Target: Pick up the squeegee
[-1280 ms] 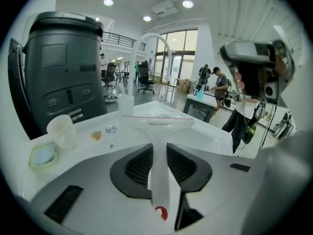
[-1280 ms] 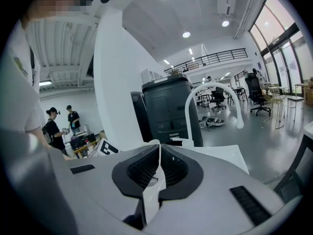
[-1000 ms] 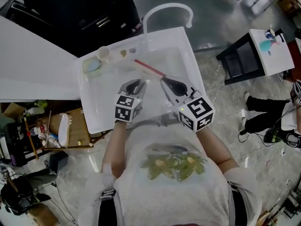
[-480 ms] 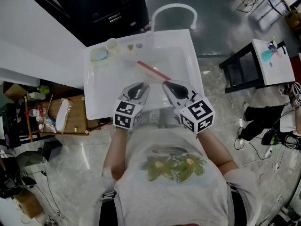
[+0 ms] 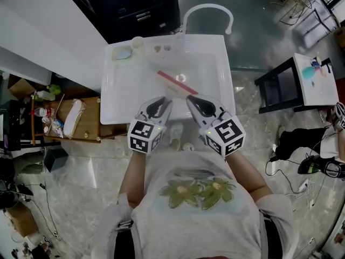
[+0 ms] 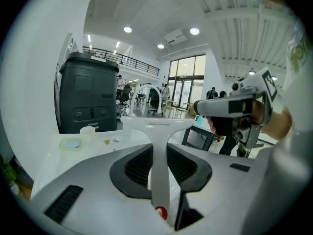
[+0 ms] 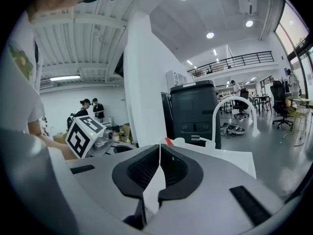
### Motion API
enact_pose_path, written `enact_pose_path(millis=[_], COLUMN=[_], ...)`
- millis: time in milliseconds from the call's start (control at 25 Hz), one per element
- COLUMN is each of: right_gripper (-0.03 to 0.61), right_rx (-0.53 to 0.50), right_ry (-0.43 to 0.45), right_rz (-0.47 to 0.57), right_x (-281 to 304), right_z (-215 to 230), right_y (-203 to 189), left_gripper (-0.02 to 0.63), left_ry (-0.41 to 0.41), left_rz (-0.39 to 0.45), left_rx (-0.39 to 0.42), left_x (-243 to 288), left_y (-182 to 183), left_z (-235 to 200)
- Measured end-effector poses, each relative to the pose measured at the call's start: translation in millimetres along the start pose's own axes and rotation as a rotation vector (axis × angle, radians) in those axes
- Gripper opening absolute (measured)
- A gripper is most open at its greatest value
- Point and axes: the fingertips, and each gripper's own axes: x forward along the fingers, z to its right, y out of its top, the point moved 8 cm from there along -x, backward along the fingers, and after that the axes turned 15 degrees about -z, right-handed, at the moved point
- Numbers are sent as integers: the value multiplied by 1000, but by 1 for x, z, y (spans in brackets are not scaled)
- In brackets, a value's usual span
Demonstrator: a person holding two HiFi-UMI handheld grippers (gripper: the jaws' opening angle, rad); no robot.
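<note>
Already both hands have drawn back toward the person's chest. A second ago the two tools reached out over the basin of the white sink (image 5: 114,99); now they hang over its near rim, and the left one looks to have come up a little as well. Farthest left, the left gripper (image 5: 160,100) is clamped on the white handle of the squeegee (image 6: 157,131), whose stem runs straight up between the dark pads to the T-shaped head. From above, its red-edged blade (image 5: 178,83) has travelled back with the tool and now lies slantwise above the middle of the basin rather than nearer the tap. I take that to mean the squeegee is off the sink and being carried, so the pick-up is as good as done, though from above I cannot tell whether the blade is fully clear of the basin floor. The left forearm is tucked close to the body, with the tool pointing forward and slightly down. To its right, the right gripper (image 5: 193,100) has its pads pressed together on nothing. It is held alongside at much the same height, and the two tools toe in slightly toward each other.
</note>
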Motion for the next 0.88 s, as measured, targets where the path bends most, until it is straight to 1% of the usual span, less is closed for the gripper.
enact_pose_path(millis=[280, 400, 880], right_gripper=[25, 25, 25], right_rx=[-32, -40, -26], right_ry=[33, 39, 16], right_rz=[-13, -17, -27], right_x=[1, 1, -6], right_z=[-15, -19, -20], right_y=[-5, -7, -12], left_gripper=[95, 95, 95], left_ry=[21, 27, 12], left_rz=[-8, -11, -2], left_rx=[-30, -27, -20], left_x=[-11, -15, -19], left_y=[-16, -20, -19], left_z=[5, 6, 11])
